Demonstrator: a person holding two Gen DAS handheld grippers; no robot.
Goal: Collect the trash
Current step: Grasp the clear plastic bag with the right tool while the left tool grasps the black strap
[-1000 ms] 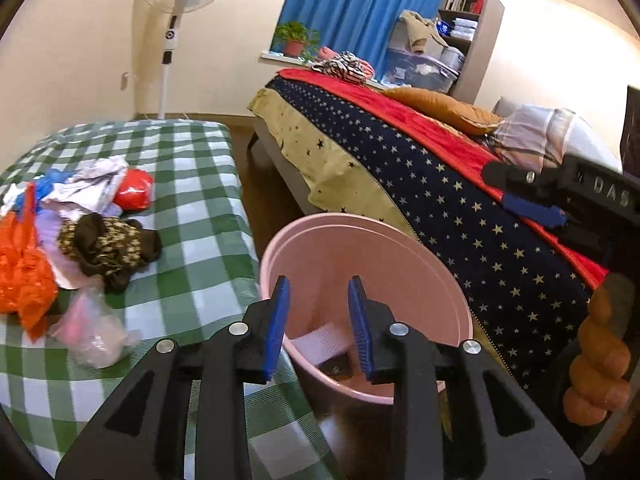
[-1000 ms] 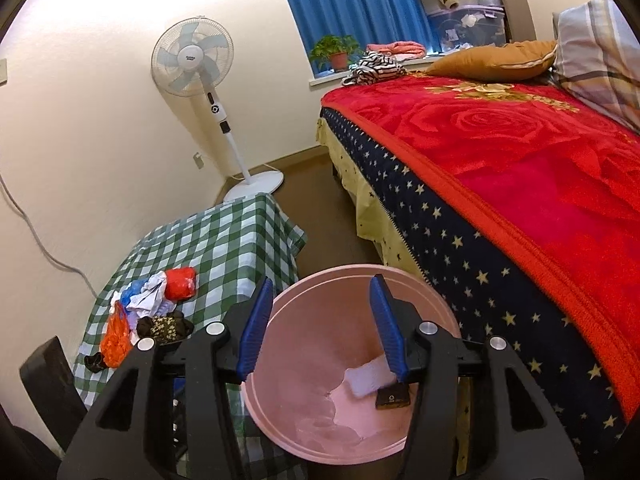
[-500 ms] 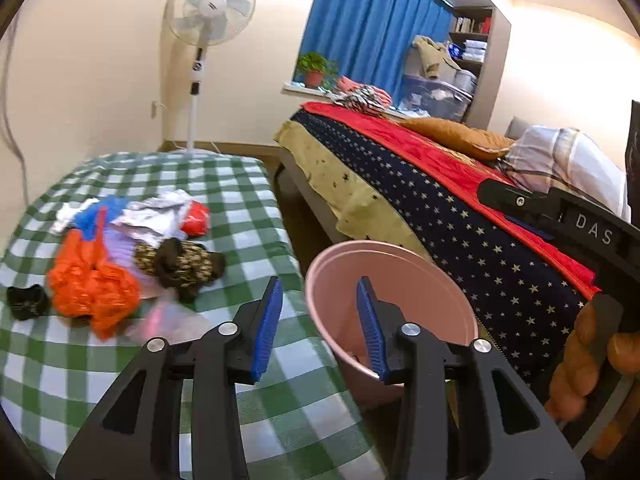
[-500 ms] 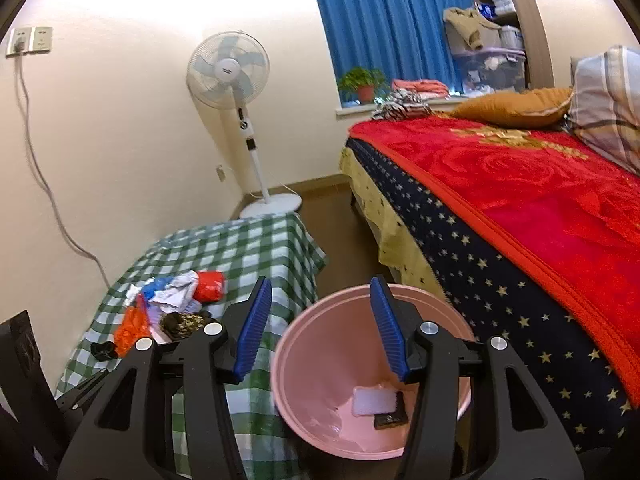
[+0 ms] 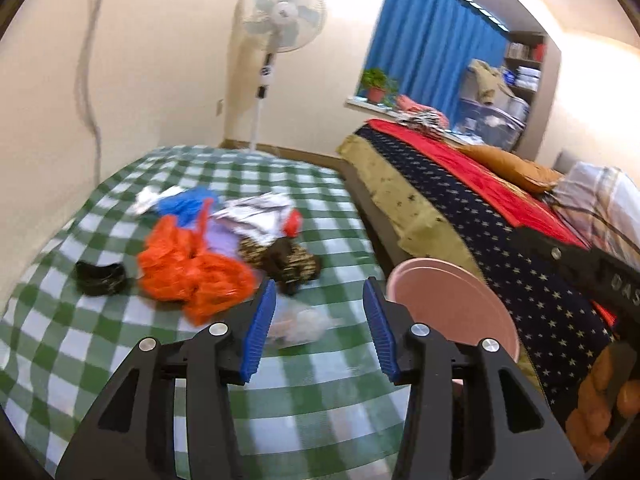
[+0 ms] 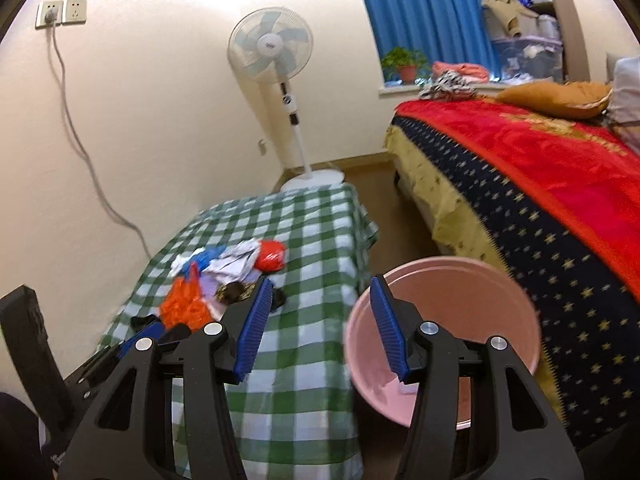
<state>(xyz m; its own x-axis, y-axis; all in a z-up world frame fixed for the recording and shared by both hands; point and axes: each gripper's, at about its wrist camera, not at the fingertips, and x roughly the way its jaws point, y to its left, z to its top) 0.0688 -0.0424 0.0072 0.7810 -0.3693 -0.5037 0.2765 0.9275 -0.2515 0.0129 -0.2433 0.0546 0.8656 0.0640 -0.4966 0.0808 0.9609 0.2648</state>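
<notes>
A pile of trash lies on the green checked table (image 5: pixel 120 352): an orange plastic bag (image 5: pixel 192 272), a brown patterned wrapper (image 5: pixel 284 260), a clear plastic bag (image 5: pixel 304 322), a black scrap (image 5: pixel 100 278), blue and white wrappers (image 5: pixel 188 202). The pile also shows in the right wrist view (image 6: pixel 224 276). A pink bin (image 6: pixel 444 328) stands beside the table and holds a white scrap. My left gripper (image 5: pixel 320 328) is open and empty, just before the clear bag. My right gripper (image 6: pixel 320 324) is open and empty, above the table edge beside the bin.
A bed (image 6: pixel 520 184) with a red and starred blanket runs along the right. A standing fan (image 6: pixel 276 64) stands behind the table. A cable (image 6: pixel 80 148) hangs from a wall socket. The bin also shows in the left wrist view (image 5: pixel 452 312).
Both grippers have swung left, from over the pink bin toward the table and the trash pile. Both stay open and empty.
</notes>
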